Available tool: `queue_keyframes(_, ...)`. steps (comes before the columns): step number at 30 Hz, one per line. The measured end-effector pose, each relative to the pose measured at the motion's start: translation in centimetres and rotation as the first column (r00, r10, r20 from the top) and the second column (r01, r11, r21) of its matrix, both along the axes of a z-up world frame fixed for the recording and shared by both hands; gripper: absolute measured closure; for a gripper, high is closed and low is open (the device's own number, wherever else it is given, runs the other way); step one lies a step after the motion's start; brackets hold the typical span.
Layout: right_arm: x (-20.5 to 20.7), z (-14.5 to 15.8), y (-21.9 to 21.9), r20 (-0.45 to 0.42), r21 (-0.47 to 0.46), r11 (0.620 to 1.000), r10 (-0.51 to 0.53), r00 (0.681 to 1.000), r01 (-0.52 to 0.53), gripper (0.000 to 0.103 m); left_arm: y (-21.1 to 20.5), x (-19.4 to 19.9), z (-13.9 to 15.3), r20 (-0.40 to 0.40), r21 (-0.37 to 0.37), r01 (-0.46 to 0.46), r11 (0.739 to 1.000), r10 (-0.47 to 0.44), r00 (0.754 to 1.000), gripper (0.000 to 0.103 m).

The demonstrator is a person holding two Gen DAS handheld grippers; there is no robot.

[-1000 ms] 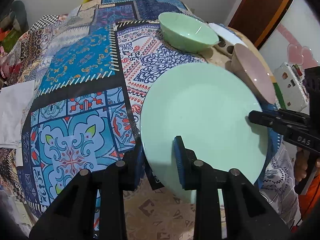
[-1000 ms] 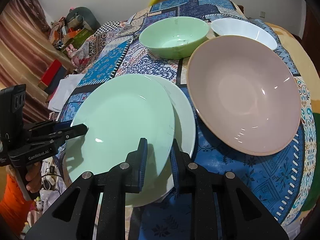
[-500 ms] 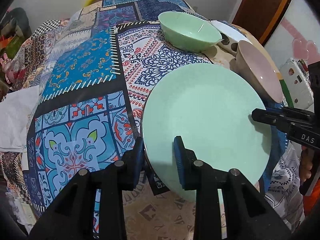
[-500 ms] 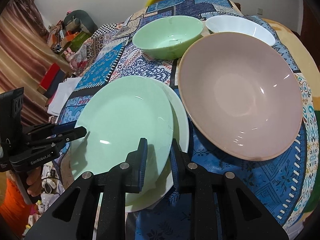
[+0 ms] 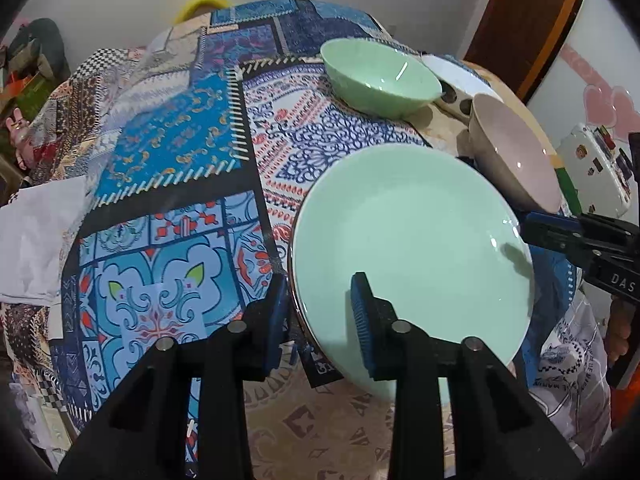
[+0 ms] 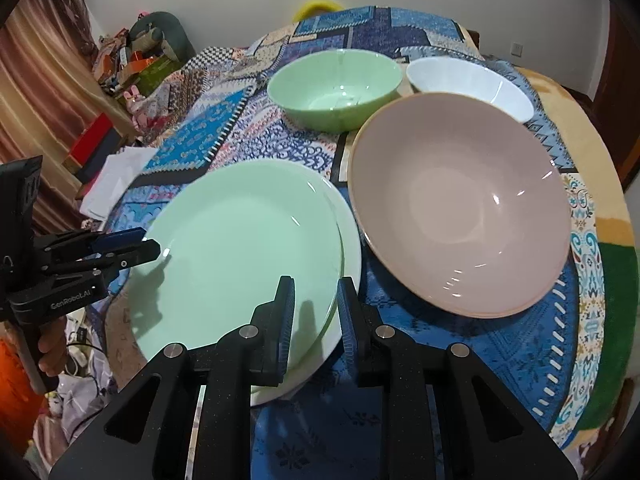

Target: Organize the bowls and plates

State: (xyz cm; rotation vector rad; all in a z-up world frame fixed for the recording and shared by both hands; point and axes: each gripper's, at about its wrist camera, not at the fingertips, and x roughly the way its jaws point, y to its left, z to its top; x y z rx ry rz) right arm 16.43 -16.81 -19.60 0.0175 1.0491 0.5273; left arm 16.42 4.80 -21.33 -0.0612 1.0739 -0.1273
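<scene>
top plate (image 6: 240,248): on the bottom plate (image 6: 350,248)
big bowl (image 6: 460,204): right of it
two small bowls (image 6: 334,88): behind

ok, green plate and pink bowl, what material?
Green plate: likely opaque glass or glazed ceramic, glossy; sharp light glints near its rim. Pink bowl: same look, smooth gloss with bright highlights. Melamine can't be ruled out.
</scene>
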Motion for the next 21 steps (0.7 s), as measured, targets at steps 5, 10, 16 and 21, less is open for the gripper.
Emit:
queue_keyframes(5,-0.3,1.5,-1.1,0.042,0.019,1.0,-0.025,0.999,0.025,0.07,0.0,-0.4,2.0,0.059,0.007,-0.02,1.0,0.019,0.998,0.061)
queue_keyframes(10,-0.4,3.1,-2.7,0.114,0.019,0.997,-0.079,0.99,0.077,0.053,-0.5,-0.3,4.4,0.136,0.02,-0.018,1.0,0.015,0.991,0.048)
queue_keyframes(16,0.2,4.4,-5.2,0.166,0.015,0.989,-0.148,0.975,0.147,0.048,-2.3,0.8,6.6,0.193,0.003,0.019,1.0,-0.019,0.981,0.037)
queue_keyframes(21,0.9,4.7,-7.1,0.208,0.004,0.977,-0.21,0.955,0.214,0.039,-4.5,2.7,7.5,0.224,-0.01,0.053,0.999,-0.05,0.973,0.032)
